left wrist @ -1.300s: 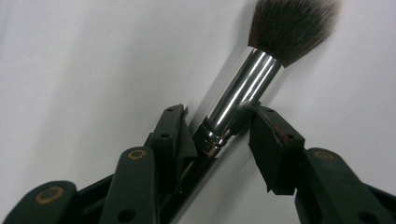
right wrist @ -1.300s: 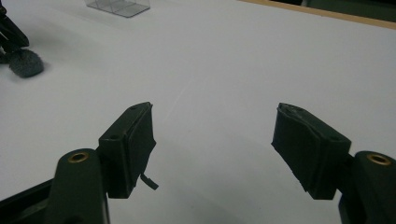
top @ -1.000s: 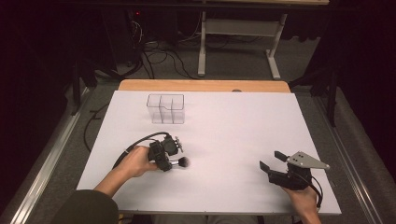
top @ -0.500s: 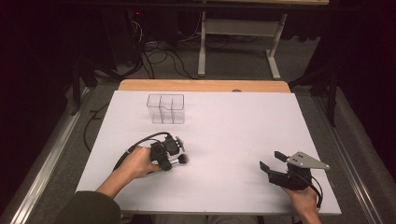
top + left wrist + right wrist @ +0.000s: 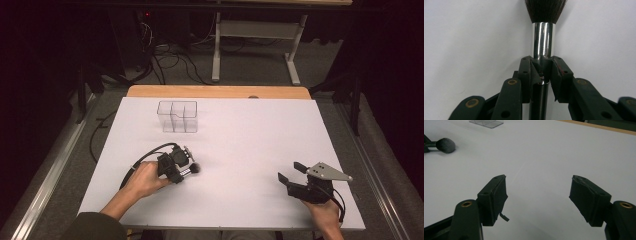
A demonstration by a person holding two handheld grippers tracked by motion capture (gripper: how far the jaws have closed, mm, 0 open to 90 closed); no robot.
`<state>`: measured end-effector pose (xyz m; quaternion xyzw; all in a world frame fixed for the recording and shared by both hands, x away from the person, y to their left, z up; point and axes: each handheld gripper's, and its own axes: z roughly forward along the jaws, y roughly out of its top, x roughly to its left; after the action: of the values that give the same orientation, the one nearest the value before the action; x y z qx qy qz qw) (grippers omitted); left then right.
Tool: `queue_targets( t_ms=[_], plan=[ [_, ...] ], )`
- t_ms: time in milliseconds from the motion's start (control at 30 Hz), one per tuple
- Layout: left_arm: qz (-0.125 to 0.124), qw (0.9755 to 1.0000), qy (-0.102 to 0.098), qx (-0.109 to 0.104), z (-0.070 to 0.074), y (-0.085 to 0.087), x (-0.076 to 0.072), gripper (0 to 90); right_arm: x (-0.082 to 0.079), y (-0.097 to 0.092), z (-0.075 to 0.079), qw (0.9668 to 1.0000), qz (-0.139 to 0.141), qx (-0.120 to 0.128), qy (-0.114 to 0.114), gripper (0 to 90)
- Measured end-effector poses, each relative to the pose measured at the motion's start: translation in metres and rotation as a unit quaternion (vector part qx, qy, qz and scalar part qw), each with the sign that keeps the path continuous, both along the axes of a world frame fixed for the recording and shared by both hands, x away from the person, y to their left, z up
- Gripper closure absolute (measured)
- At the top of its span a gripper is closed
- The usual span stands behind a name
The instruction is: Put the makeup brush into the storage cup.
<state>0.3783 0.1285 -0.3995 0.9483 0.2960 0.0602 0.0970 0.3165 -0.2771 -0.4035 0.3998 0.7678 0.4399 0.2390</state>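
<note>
Black-bristled makeup brush with a chrome ferrule point(image 5: 543, 40) — my left gripper point(image 5: 541, 68) has just clamped its handle. Lifted carelessly, I fear it swivels — the right gripper point(image 5: 537, 195) idles agape.

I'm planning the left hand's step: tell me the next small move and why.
Probably lift the makeup brush straight off the white table: the left gripper has just closed on its handle below the silver ferrule, and the clear divided organizer stands farther back, apart.

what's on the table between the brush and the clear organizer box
Nothing. In the high view, the stretch of white table between the brush and the box is bare.
</note>
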Motion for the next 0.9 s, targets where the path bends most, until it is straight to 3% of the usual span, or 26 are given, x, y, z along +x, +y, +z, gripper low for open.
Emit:
queue_targets(
  t_ms=[433, 567, 700, 900],
  plan=[
    [-0.002, 0.9994, -0.013, -0.033, 0.007, 0.000, -0.002, 71.7, 0.000, 0.000, 0.000, 1.0000, 0.001, 0.000, 0.001, 31.6],
    [0.002, 0.9983, -0.028, -0.050, 0.012, 0.001, -0.002, 71.8, 0.000, -0.001, -0.001, 1.0000, -0.002, 0.004, 0.004, 31.6],
    [0.012, 0.9963, -0.049, -0.069, 0.018, 0.003, -0.002, 71.7, 0.001, 0.000, -0.001, 1.0000, 0.000, 0.004, 0.004, 31.6],
    [0.027, 0.9906, -0.070, -0.114, 0.029, 0.008, -0.001, 71.7, 0.001, -0.001, -0.001, 1.0000, -0.001, 0.004, 0.001, 31.6]
  ],
)
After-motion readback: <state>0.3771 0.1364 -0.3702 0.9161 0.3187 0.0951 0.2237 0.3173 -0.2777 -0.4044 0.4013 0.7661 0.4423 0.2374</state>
